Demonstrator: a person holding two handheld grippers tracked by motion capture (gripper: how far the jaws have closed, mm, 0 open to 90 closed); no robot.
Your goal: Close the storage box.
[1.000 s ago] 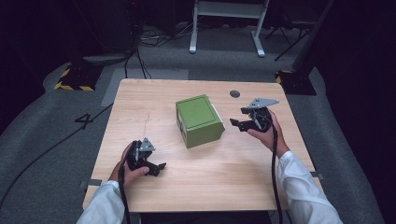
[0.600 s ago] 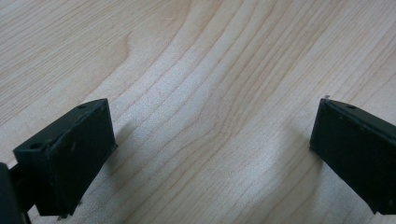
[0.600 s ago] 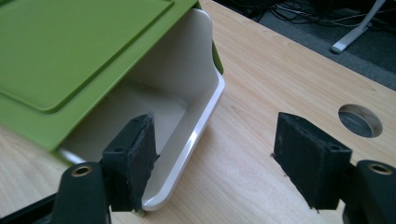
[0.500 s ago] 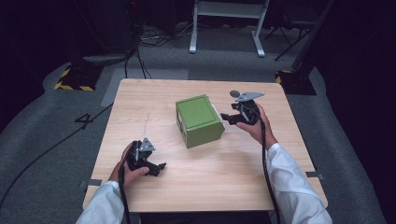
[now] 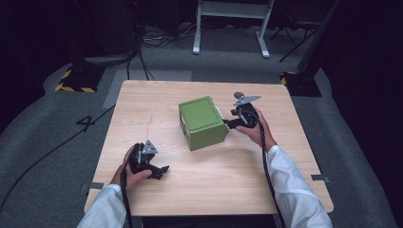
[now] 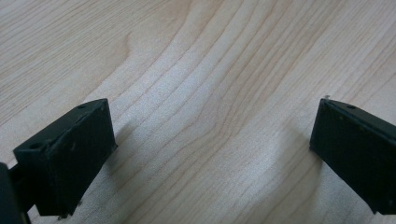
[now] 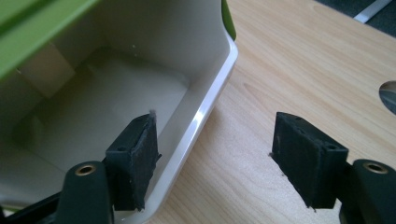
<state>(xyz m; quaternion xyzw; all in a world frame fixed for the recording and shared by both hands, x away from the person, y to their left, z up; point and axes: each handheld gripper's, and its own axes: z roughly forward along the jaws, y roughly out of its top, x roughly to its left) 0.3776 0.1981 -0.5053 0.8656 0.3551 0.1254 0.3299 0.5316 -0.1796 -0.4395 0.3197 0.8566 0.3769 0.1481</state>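
High view shows a green box (image 5: 203, 122) standing near the middle of the counter (image 5: 157, 95), its long axis running away from the person and slightly leftward, its open white-lined side facing right. At that opening sits the right hand-held gripper (image 5: 229, 124); right gripper view shows it released, jaws spread, one jaw inside the white interior (image 7: 98, 88) and the other over bare wood outside the rim. What lies deep in the box is hidden. The left hand-held gripper (image 5: 160, 171) rests well apart at the near left, jaws wide, nothing between them
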